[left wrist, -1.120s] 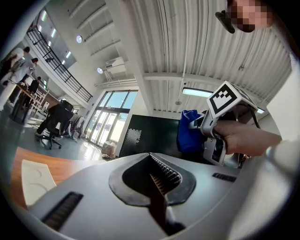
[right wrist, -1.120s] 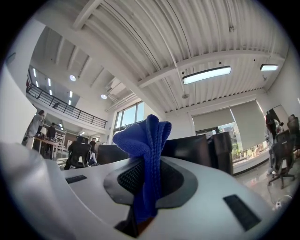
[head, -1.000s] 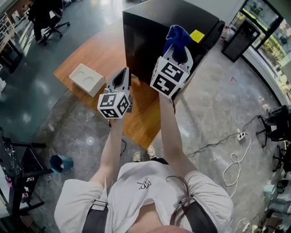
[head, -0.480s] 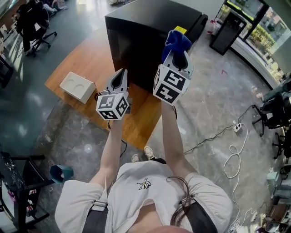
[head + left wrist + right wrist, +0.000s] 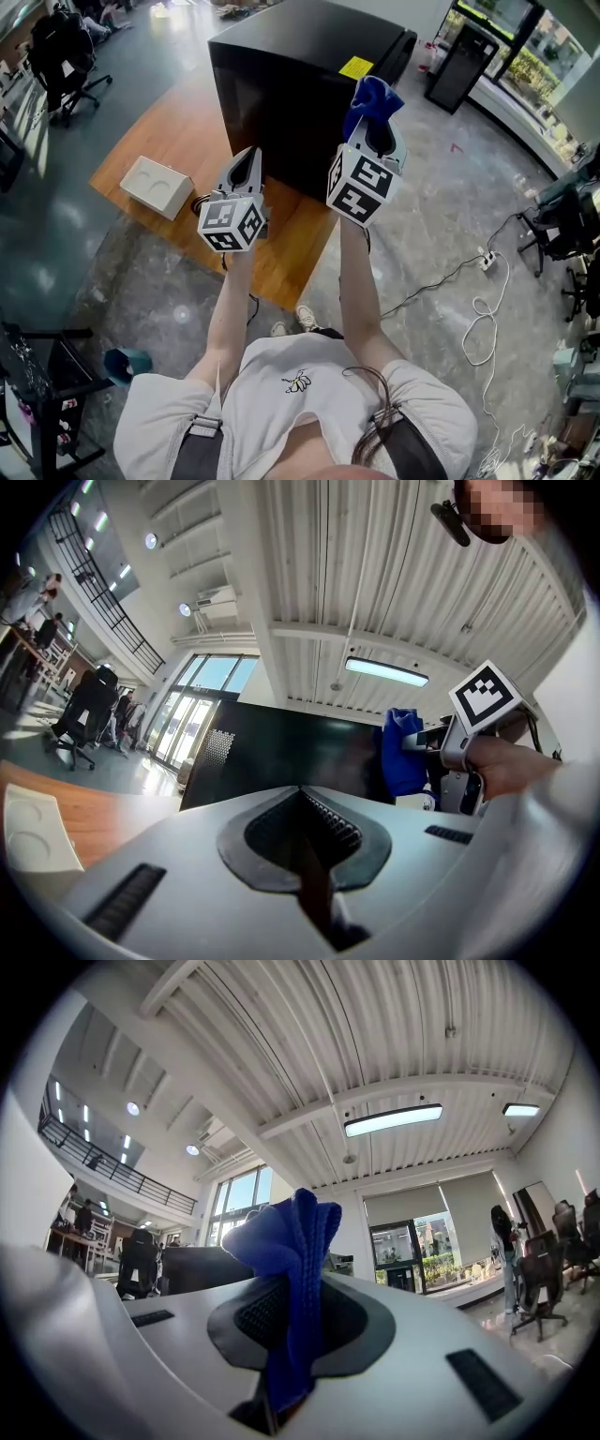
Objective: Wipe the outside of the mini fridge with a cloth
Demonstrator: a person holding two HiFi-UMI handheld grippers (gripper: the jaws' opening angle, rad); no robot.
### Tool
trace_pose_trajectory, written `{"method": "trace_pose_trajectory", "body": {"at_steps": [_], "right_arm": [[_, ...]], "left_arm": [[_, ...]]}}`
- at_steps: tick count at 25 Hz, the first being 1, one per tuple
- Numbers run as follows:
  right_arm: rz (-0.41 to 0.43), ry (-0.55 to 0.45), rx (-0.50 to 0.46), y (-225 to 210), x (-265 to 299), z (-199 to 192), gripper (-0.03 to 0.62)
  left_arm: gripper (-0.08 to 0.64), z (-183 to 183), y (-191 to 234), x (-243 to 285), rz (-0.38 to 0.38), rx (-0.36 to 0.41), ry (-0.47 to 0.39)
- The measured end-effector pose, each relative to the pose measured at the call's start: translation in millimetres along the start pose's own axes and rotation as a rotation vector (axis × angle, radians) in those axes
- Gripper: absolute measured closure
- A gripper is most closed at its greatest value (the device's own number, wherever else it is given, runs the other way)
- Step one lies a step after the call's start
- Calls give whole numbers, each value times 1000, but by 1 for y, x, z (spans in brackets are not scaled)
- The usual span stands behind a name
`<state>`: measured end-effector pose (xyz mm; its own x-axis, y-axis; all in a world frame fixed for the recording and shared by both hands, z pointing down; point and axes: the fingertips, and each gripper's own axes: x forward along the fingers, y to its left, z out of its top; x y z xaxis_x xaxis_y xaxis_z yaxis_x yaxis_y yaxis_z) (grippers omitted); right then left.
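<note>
Mini fridge (image 5: 281, 112): black, box-shaped, standing on a wooden table (image 5: 187, 122), with a yellow label (image 5: 356, 67) on its top near the right rear corner. Cloth (image 5: 372, 98): blue, bunched, held upright in front of the fridge's right front corner; whether it touches the fridge cannot be told. Right gripper (image 5: 375, 127): raised before that same corner, jaws closed tight on the cloth, which sticks up between the pads in a folded wad (image 5: 295, 1269). Left gripper (image 5: 246, 169): held lower, in front of the fridge's front face and apart from it, jaws pressed together with nothing between them (image 5: 305, 822); the left gripper view looks along them at the dark fridge front (image 5: 281, 752), with the cloth (image 5: 403, 752) to its right. White moulded tray (image 5: 156, 187): on the table, left of the fridge, well apart. Office chair (image 5: 56, 47): on the floor far left of the fridge. Second dark cabinet (image 5: 464, 56): on the floor to the fridge's right. Cable and power strip (image 5: 487, 261): on the floor right of the fridge, nearer the person.
</note>
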<state>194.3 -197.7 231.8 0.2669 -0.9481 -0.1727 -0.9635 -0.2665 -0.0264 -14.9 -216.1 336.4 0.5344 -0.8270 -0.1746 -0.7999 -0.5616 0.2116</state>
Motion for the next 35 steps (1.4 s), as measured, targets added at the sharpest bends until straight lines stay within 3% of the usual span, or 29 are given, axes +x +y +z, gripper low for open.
{"method": "trace_pose_trajectory", "body": {"at_steps": [7,15,23,35], "right_arm": [[-60,23,5,-18,4,-13,523],[-60,5,24,-37,-6,-2,523],[104,-40,44,9,-23,18,523],[400,-40,95,131,-24,19,523]], "left_arm": [[555,-5,7,3,-16,-13,8],[555,-12,-6,15,-37,-16,27],[555,-7,-4,21,-21,-7,18],[555,5,42,-3,109,11,-4]]}}
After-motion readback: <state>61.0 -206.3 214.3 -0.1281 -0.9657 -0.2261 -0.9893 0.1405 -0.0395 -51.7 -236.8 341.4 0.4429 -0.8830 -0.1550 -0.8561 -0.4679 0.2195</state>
